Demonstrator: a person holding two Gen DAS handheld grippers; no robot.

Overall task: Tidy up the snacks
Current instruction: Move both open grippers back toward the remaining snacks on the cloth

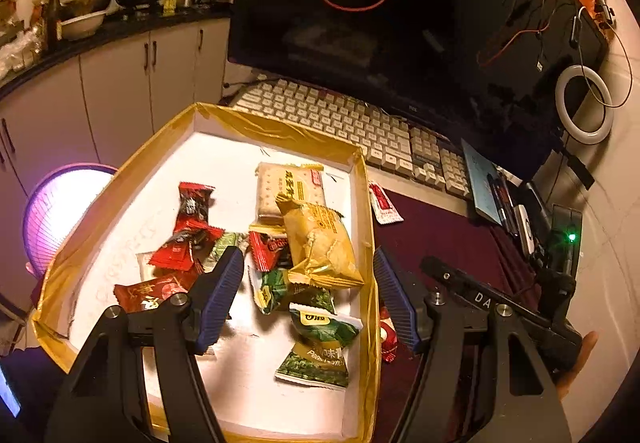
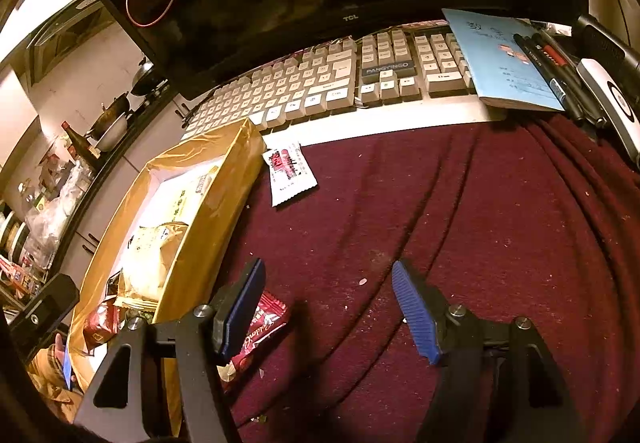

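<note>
- The left gripper (image 1: 309, 295) is seen with jaws spread wide above the near part of the box (image 1: 280, 137); nothing is caught between the blue pads.
- The right gripper (image 2: 329, 309) is likewise seen with jaws apart, over the bare maroon cloth (image 2: 460, 223); nothing is pinched.
- The box, white inside and bound with gold tape on its rim, is set on the left part of the table, its far edge just beside the keyboard (image 1: 360, 123).
- Inside the box a loose heap of snacks is noted: a cracker pack (image 1: 288, 191) toward the far right corner, a yellow pastry pack (image 1: 320, 247) lying partly over it, red wrappers (image 1: 192, 231) left of centre, green packets (image 1: 320, 339) toward the near right edge.
- Outside the box, a white-and-red sachet (image 2: 289, 173) is found flat on the cloth, by the box's far right corner, close to the keyboard.
- A dark red wrapped snack (image 2: 258, 331) lies on the cloth against the box's right wall near its near end, partly hidden behind the right gripper's left finger (image 2: 240, 307).
- A dark monitor (image 1: 380, 23) is seen behind the keyboard.
- A blue booklet (image 2: 500, 59) with pens (image 2: 552, 71) on it is noted at the keyboard's right end.
</note>
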